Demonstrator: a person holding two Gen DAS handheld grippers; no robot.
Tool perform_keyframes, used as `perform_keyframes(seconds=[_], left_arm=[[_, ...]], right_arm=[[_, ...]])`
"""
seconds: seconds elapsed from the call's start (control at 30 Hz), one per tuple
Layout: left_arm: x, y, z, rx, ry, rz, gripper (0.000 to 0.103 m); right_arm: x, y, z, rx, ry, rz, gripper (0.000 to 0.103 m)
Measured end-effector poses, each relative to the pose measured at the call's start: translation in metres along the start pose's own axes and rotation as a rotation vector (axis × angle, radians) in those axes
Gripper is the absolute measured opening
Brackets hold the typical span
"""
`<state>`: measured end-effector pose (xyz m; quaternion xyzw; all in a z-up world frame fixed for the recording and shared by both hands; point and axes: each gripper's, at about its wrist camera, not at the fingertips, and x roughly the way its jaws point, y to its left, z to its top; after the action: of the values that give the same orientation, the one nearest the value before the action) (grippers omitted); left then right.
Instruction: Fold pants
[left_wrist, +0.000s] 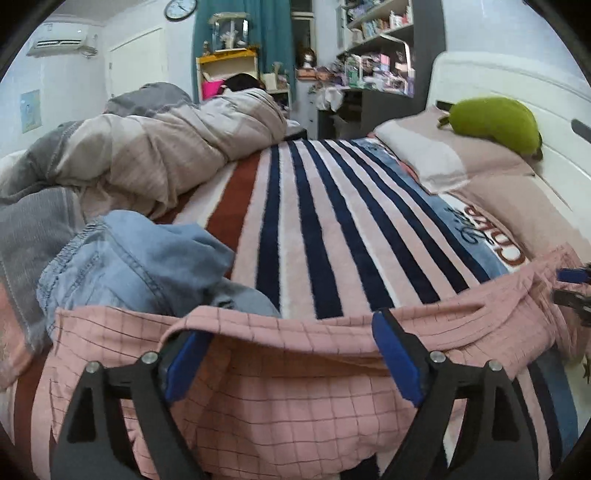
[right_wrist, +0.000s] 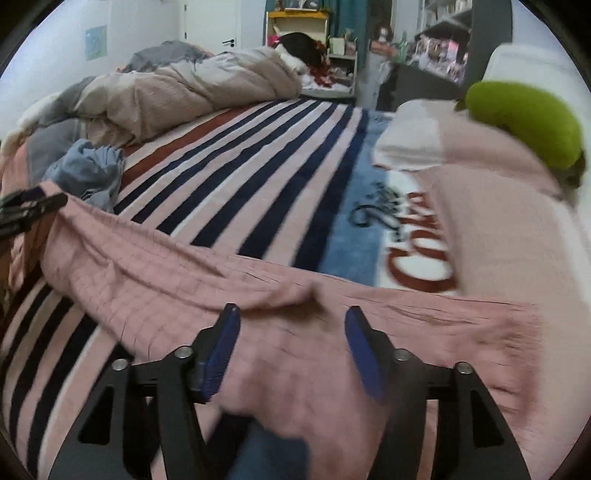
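Denim garment: a crumpled light-blue heap on the left side of the bed, just behind the pink cloth's left end; it lies out of the working strip, so likely waits its turn.

Duvet: bunched along the bed's far left side, which leaves the striped blanket bare as a flat folding surface.

Left gripper: jaws spread wide over the left part of the pants, blue pads on either side of a raised fold of cloth, not pinching it. Nothing is held.

Pants: pink with a thin dark grid, stretched in a long band across the bed's near edge, from the denim heap toward the pillow side. Laid out lengthwise like this, they seem set down flat so that a fold can be made across them.

Right gripper: jaws partly open, pads apart above the right part of the pants with a small ridge of cloth between them, not clamped. The picture is blurred here, so contact with the cloth cannot be told.

Pillow: pink, at the bed's right end by the white headboard, with a green plush toy resting on top, both clear of the pants.
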<state>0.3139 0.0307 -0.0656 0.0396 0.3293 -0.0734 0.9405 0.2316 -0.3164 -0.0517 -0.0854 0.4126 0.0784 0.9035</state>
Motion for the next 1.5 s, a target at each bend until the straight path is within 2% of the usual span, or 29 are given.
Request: perform_keyframes(seconds=[0.03, 0.07, 0.17, 0.27, 0.3, 0.43, 0.53, 0.73, 0.8, 0.87, 0.9, 1.03, 1.23, 1.5], left_arm=[[0.000, 0.003, -0.001, -0.017, 0.006, 0.026, 0.085], [0.000, 0.005, -0.001, -0.035, 0.011, 0.021, 0.085], [-0.012, 0.001, -0.002, -0.055, 0.009, -0.115, 0.085], [-0.029, -0.017, 0.000, 0.010, -0.032, -0.115, 0.085], [-0.032, -0.023, -0.001, 0.021, -0.032, -0.136, 0.085], [-0.034, -0.048, -0.012, 0.049, 0.013, -0.244, 0.085], [-0.030, -0.070, -0.021, 0.095, 0.039, -0.268, 0.085], [-0.018, -0.092, -0.035, 0.169, 0.080, -0.268, 0.085], [-0.016, -0.094, -0.036, 0.179, 0.083, -0.265, 0.085], [-0.013, -0.092, -0.036, 0.177, 0.082, -0.256, 0.085], [-0.012, -0.090, -0.036, 0.172, 0.084, -0.255, 0.085], [-0.012, -0.082, -0.035, 0.155, 0.083, -0.241, 0.085], [-0.011, -0.079, -0.034, 0.152, 0.079, -0.238, 0.085], [-0.006, -0.069, -0.034, 0.145, 0.083, -0.207, 0.085]], right_arm=[[-0.014, -0.004, -0.005, -0.011, 0.014, -0.033, 0.057], [-0.022, -0.007, -0.008, -0.018, 0.024, -0.056, 0.057], [-0.052, -0.019, -0.030, -0.029, 0.067, -0.125, 0.057], [-0.065, -0.027, -0.054, 0.003, 0.100, -0.127, 0.057], [-0.066, -0.028, -0.066, 0.019, 0.115, -0.111, 0.057], [-0.055, -0.025, -0.097, 0.020, 0.161, -0.103, 0.057], [-0.043, -0.024, -0.114, 0.021, 0.183, -0.099, 0.057], [-0.023, -0.024, -0.126, -0.030, 0.202, -0.180, 0.057], [-0.016, -0.023, -0.127, -0.045, 0.219, -0.199, 0.052], [-0.012, -0.022, -0.128, -0.074, 0.224, -0.246, 0.033], [-0.011, -0.022, -0.127, -0.091, 0.223, -0.284, 0.016], [-0.024, -0.030, -0.112, -0.089, 0.173, -0.332, 0.007], [-0.059, -0.045, -0.062, -0.081, 0.081, -0.393, 0.006], [-0.060, -0.084, -0.006, 0.018, 0.072, -0.438, 0.005]])
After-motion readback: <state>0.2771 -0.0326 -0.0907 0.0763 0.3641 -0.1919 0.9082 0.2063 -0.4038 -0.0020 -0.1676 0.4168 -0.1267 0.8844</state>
